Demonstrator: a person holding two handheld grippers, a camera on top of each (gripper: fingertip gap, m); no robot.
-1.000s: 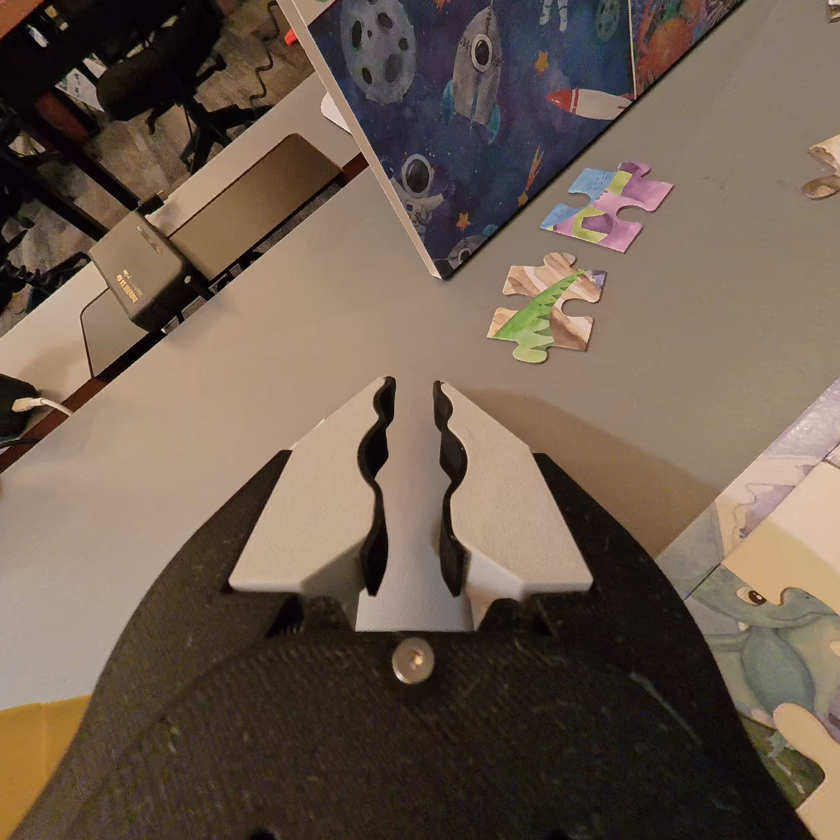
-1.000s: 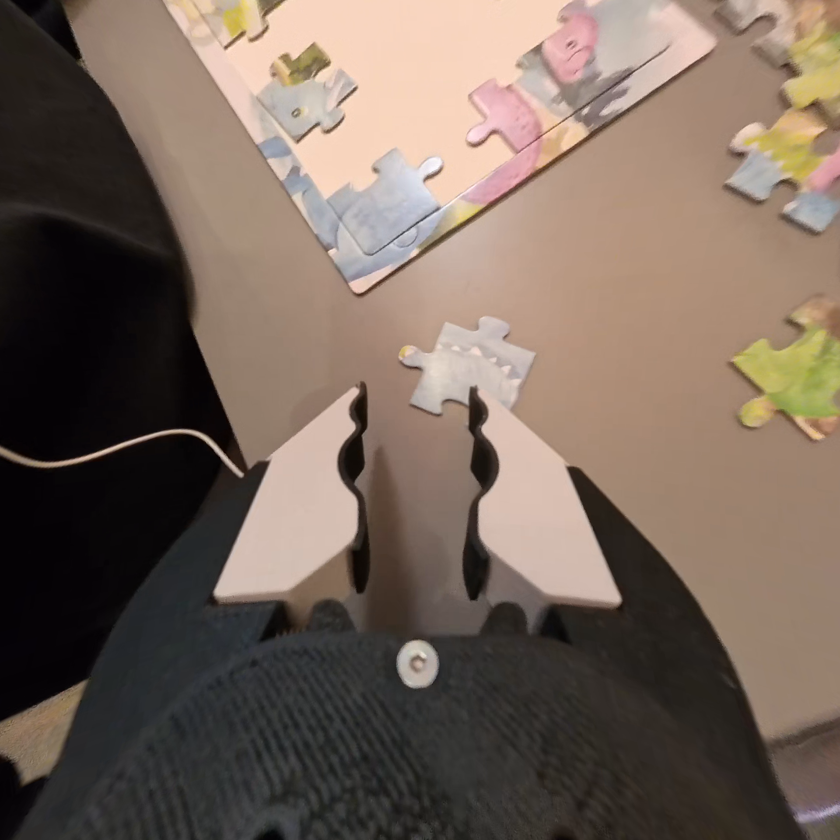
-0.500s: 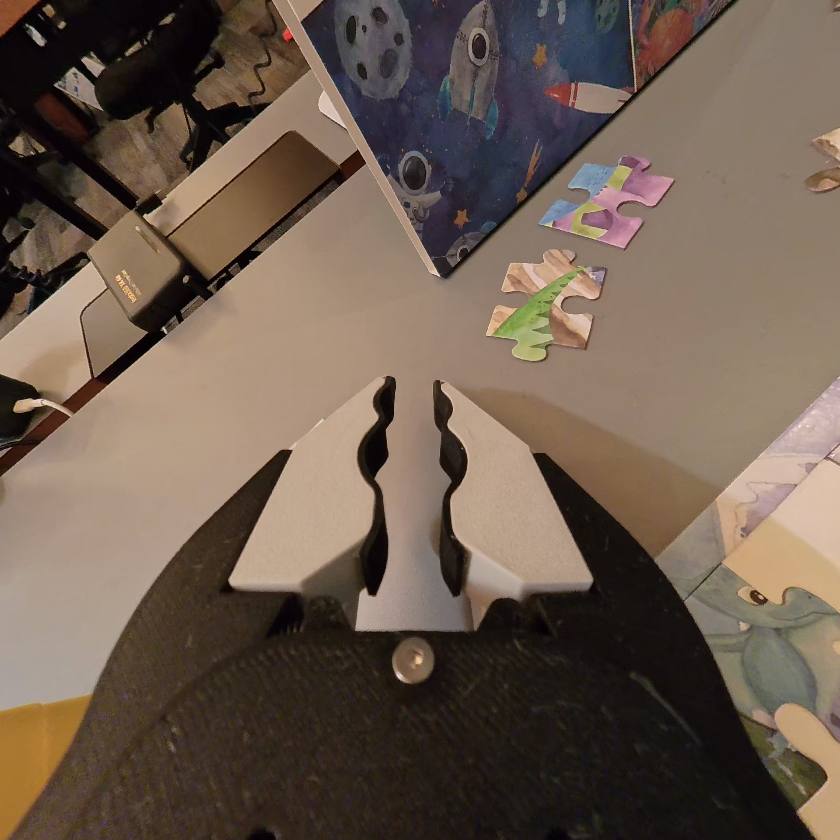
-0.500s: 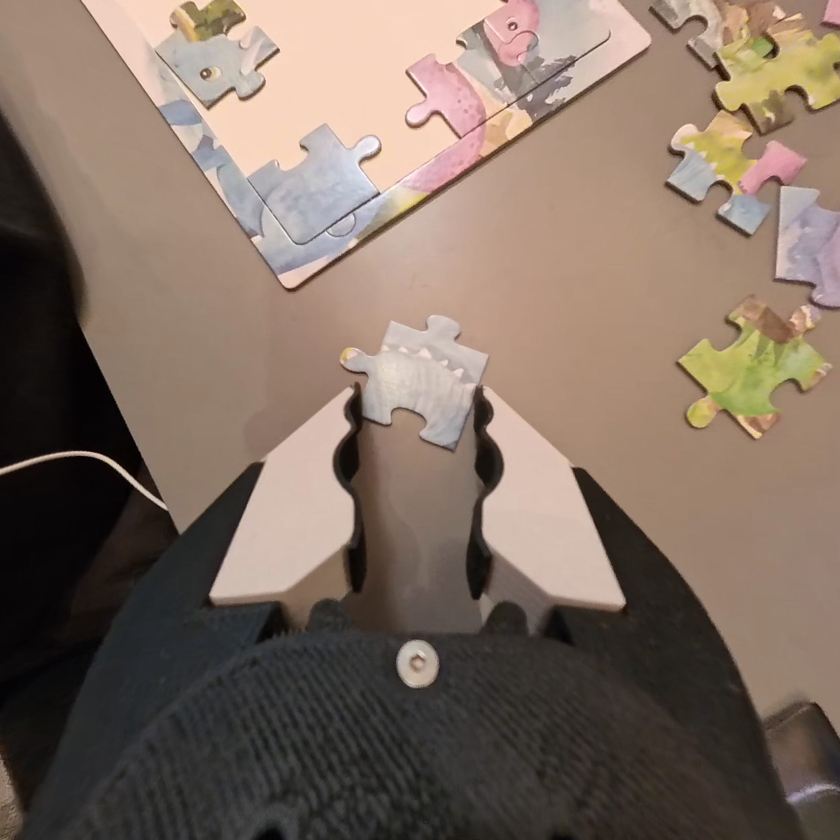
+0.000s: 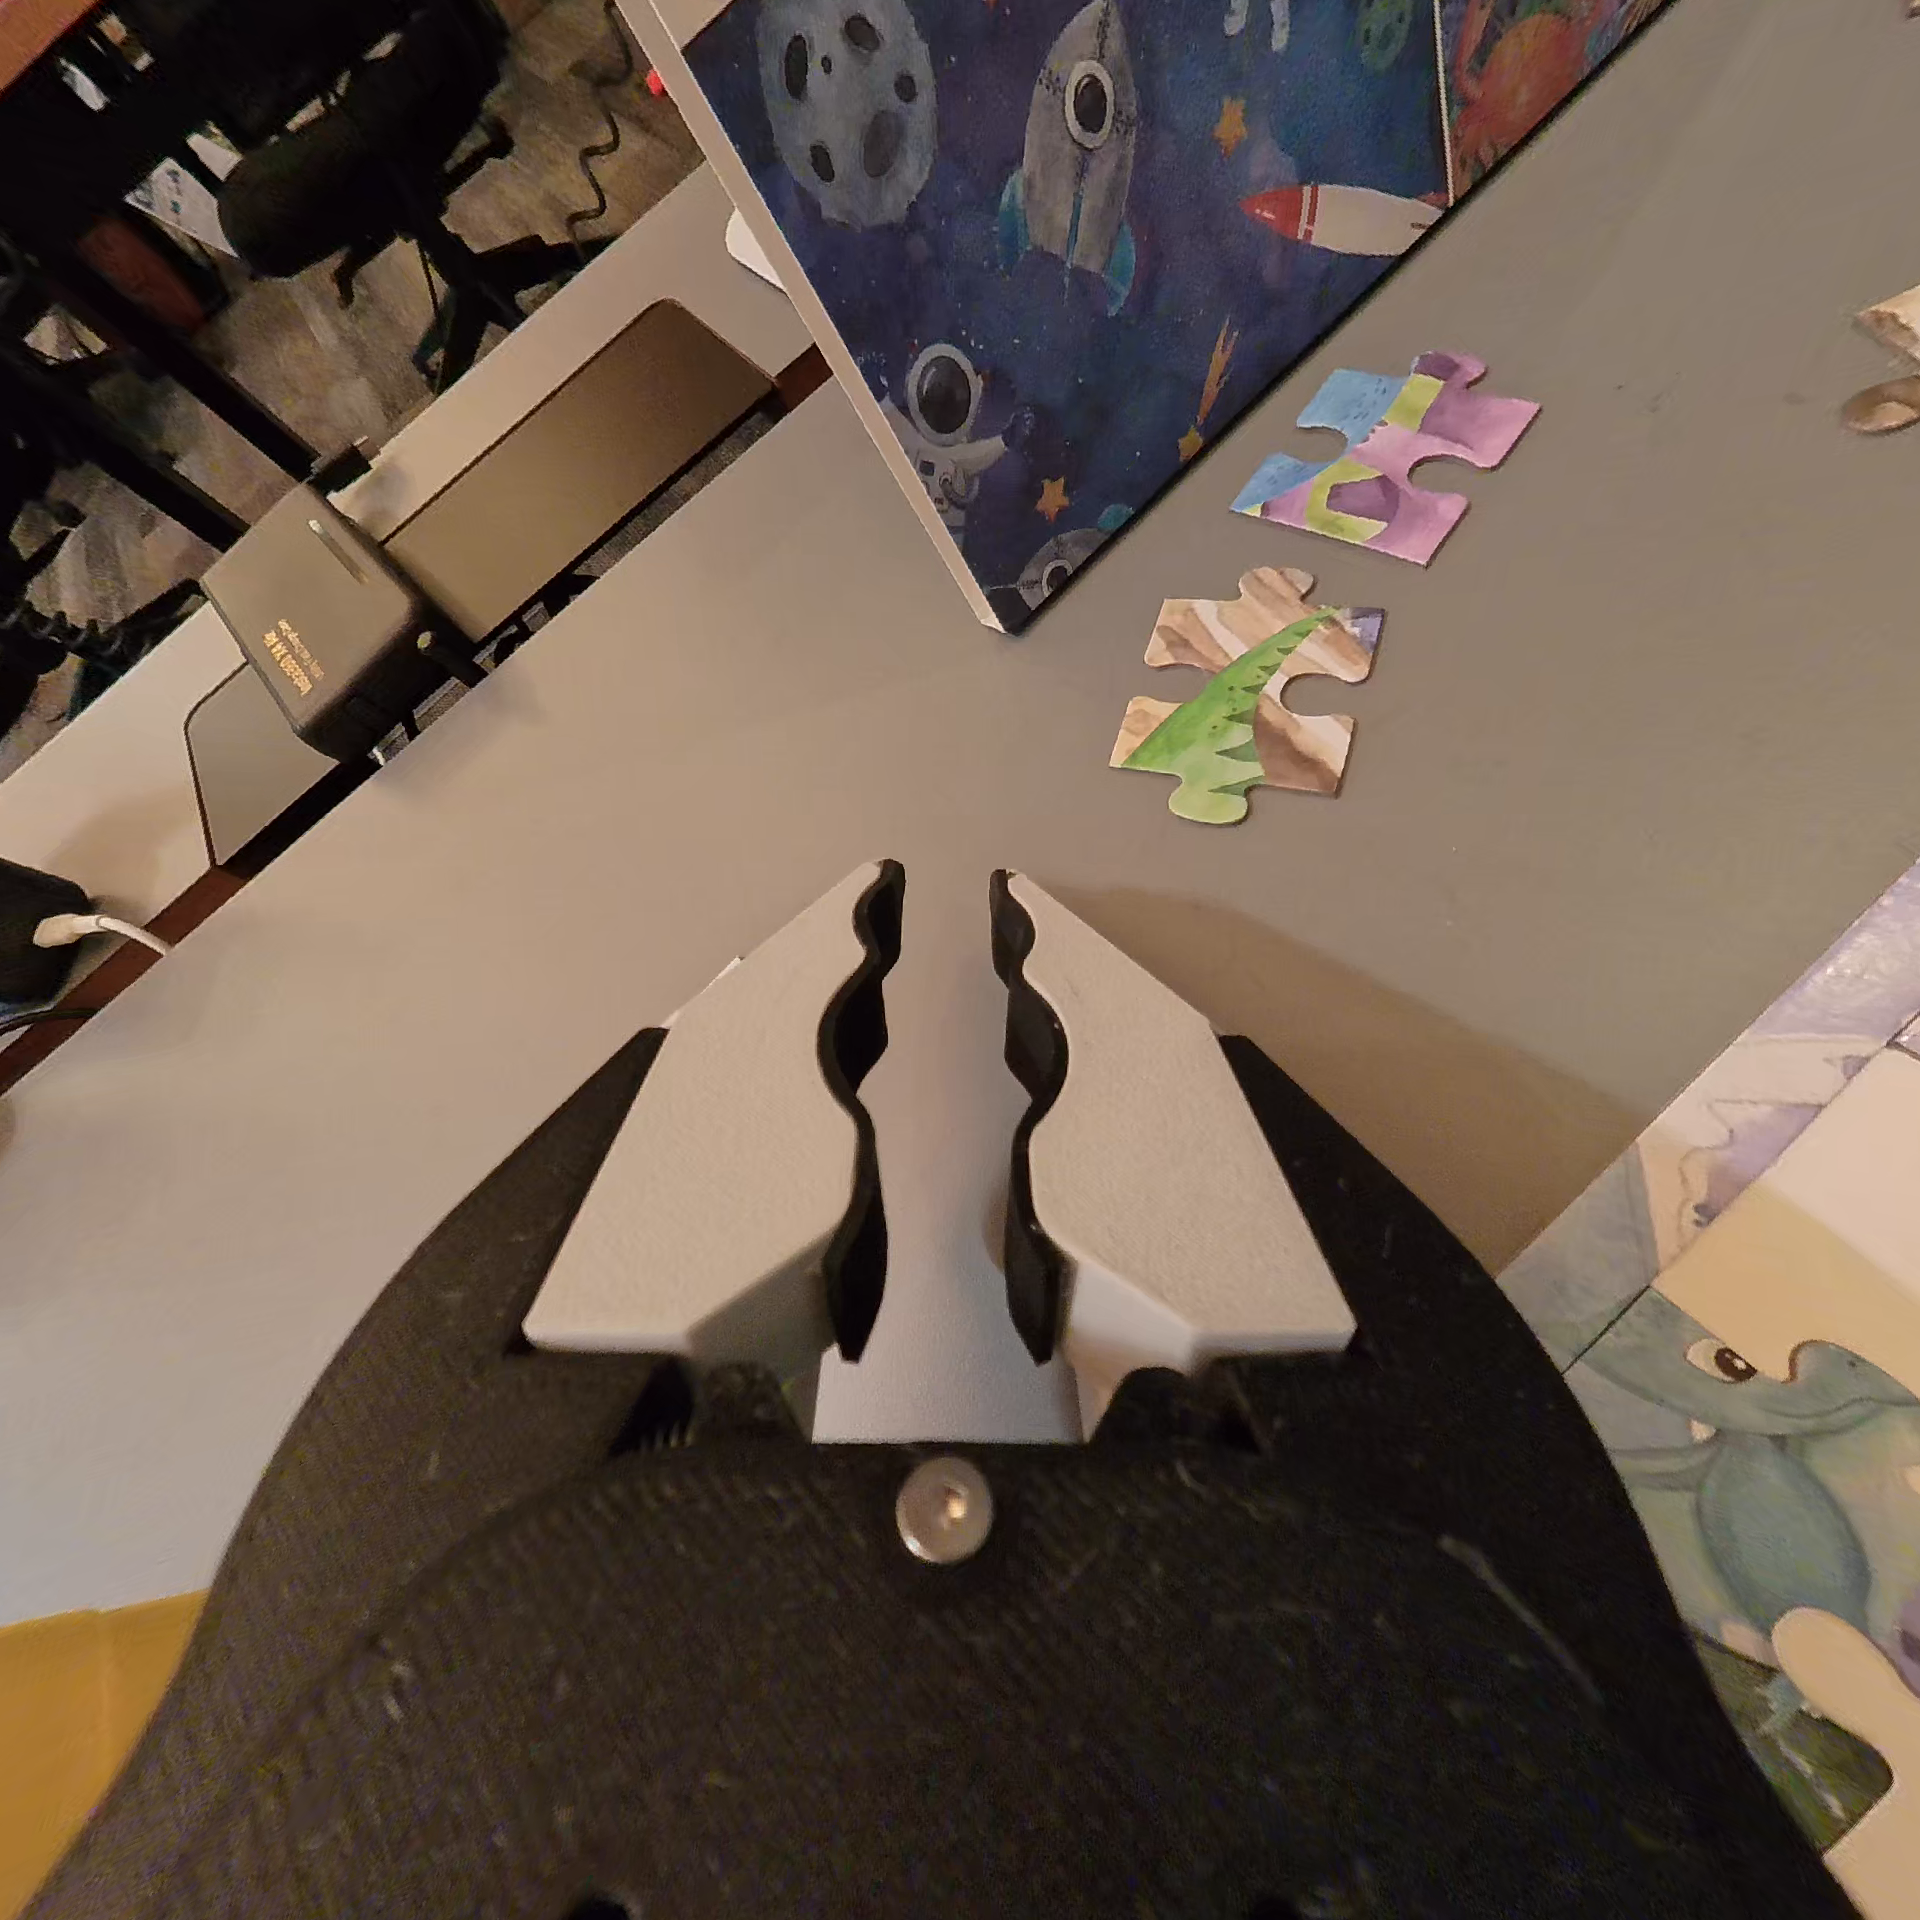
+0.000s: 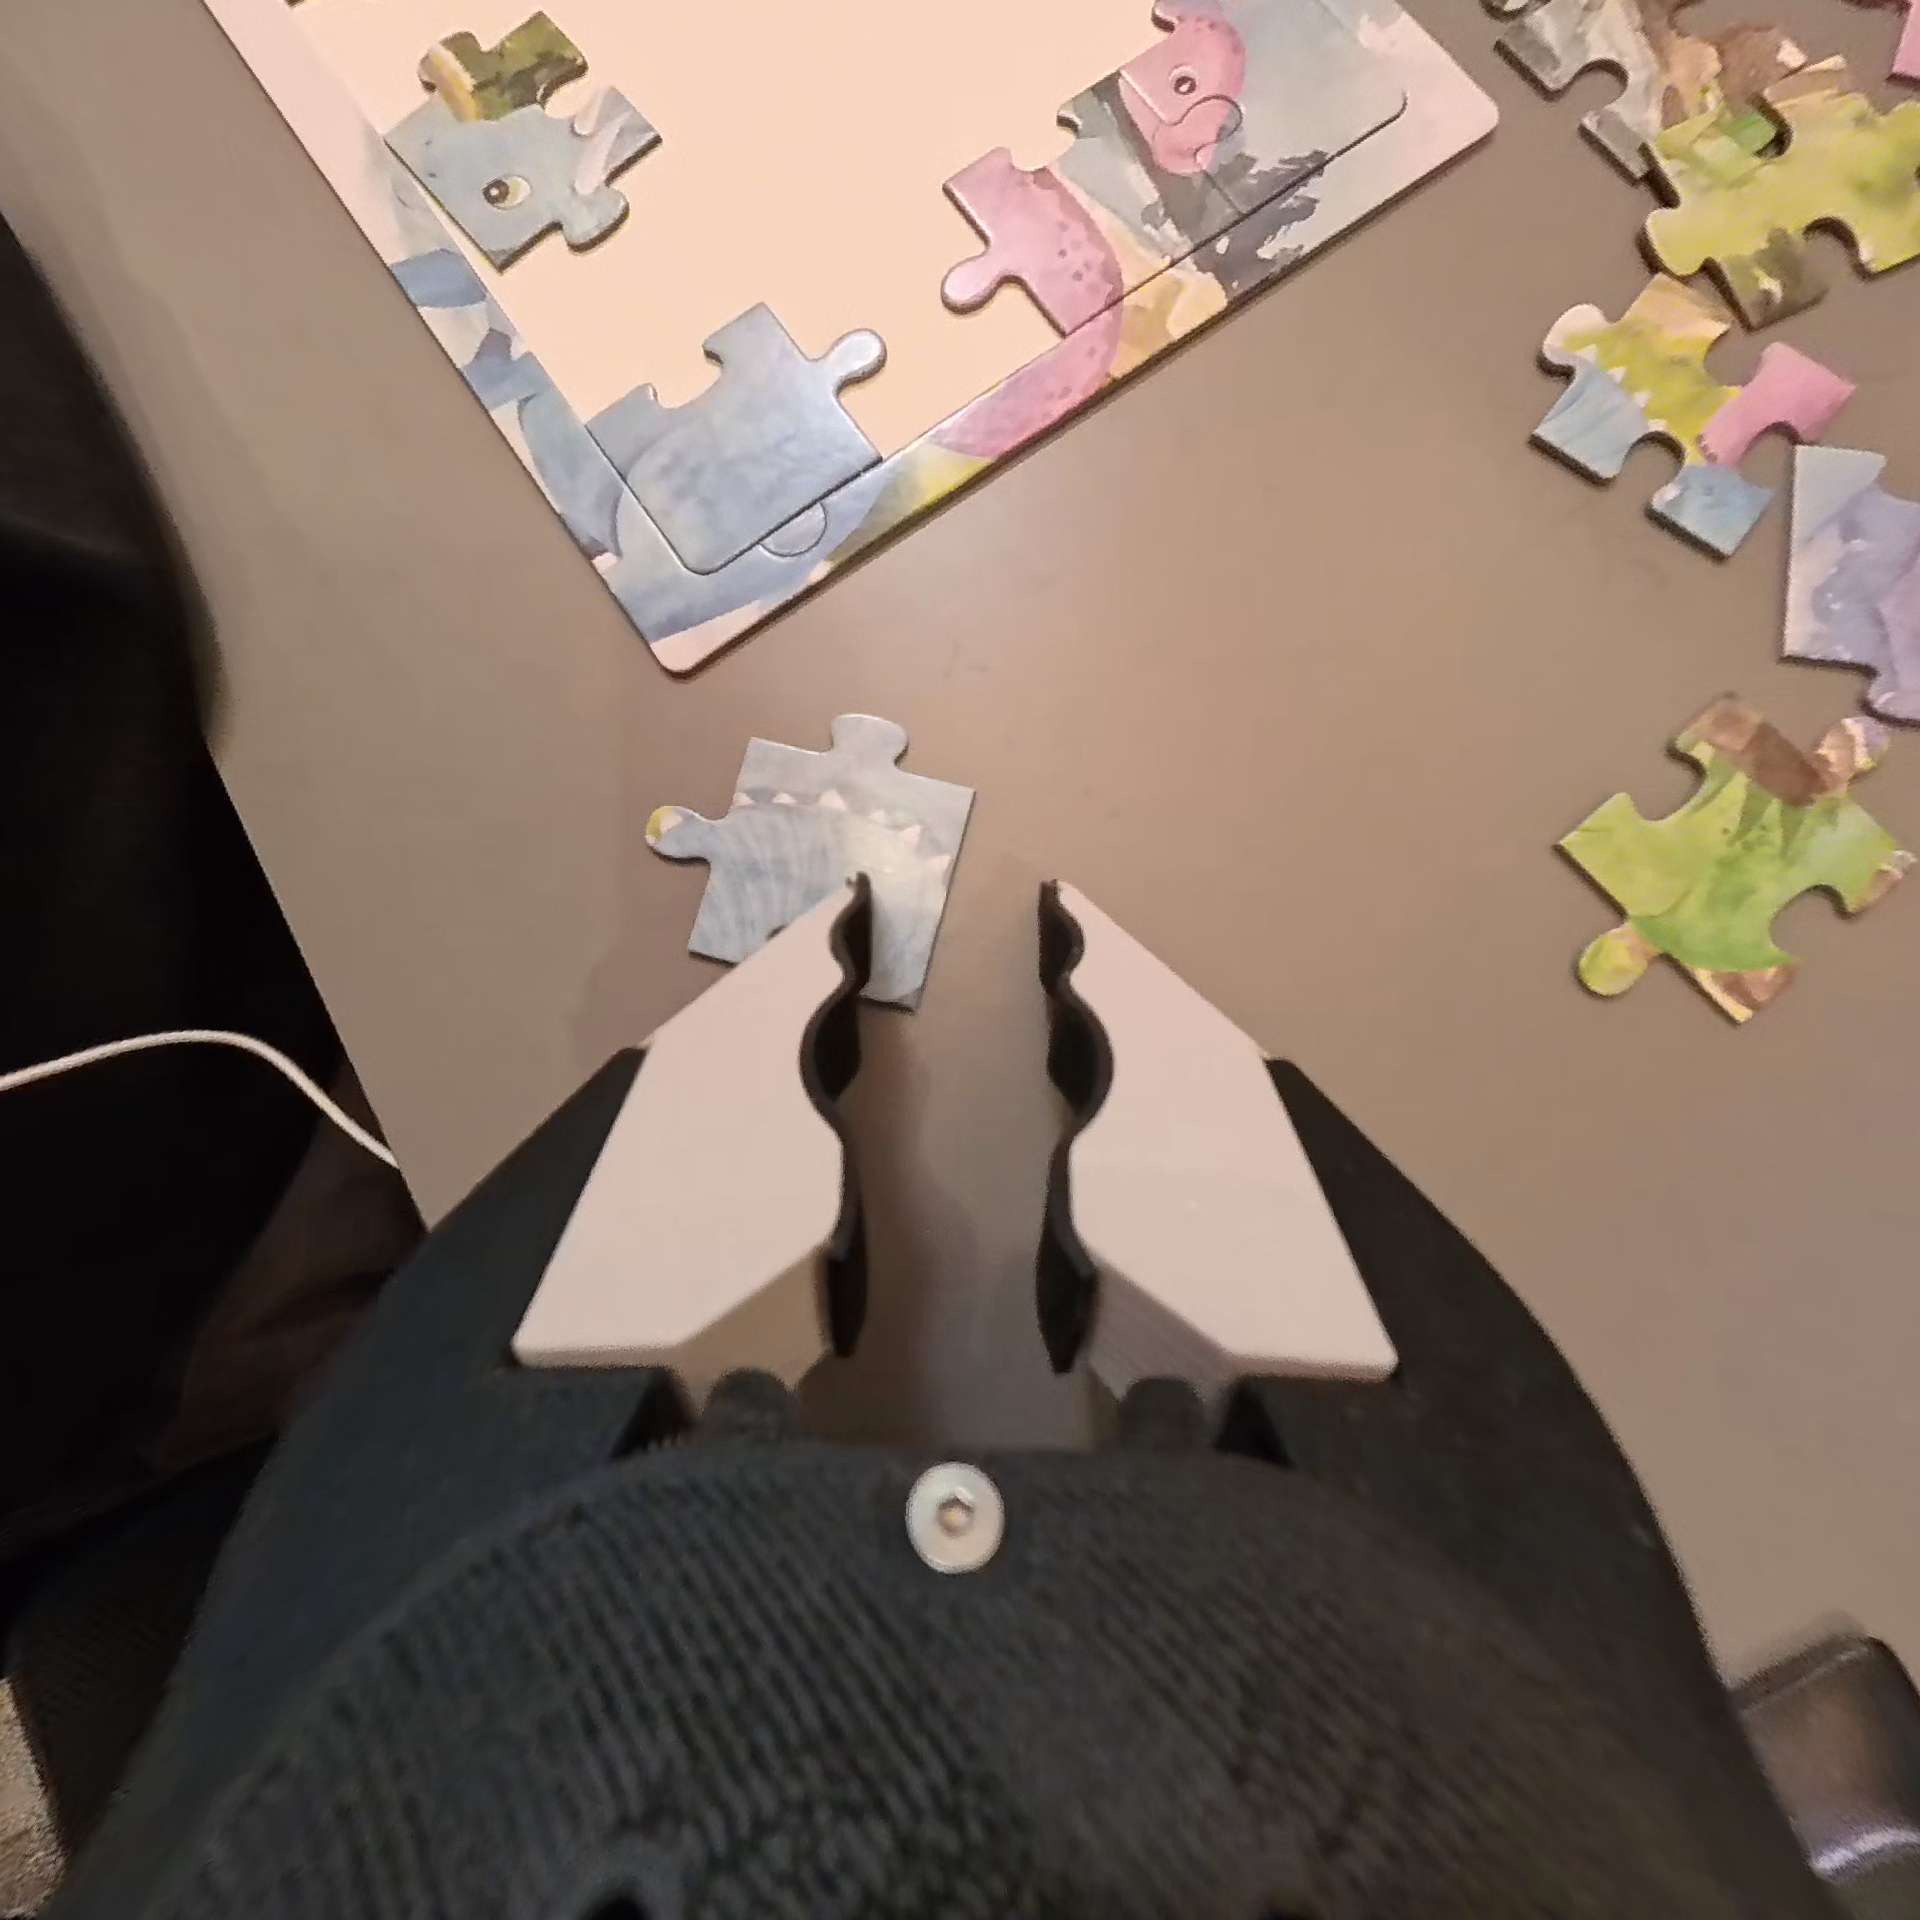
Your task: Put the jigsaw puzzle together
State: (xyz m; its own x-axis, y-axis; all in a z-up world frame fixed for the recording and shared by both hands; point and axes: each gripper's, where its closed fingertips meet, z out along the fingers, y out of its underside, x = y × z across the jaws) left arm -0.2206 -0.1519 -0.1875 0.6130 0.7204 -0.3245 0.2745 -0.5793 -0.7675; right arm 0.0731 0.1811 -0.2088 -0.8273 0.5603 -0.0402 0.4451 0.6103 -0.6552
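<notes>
At 11 o'clock from the open, empty right gripper [image 6: 948, 883] lies a blue piece [image 6: 831, 831], unseen by the narrowly parted, empty left gripper [image 5: 943, 868].

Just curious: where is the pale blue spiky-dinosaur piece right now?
In the right wrist view, the pale blue piece lies on the table just before the puzzle board's corner, partly under the right gripper's left finger.

Left wrist view: two whole loose pieces, one green [image 5: 1247, 696] and one purple [image 5: 1387, 462], and one space board [image 5: 1091, 208].

Right wrist view: one puzzle tray [image 6: 1434, 135] holding four fitted pieces; one loose blue piece [image 6: 831, 831]; about five more loose pieces [image 6: 1730, 883].
</notes>
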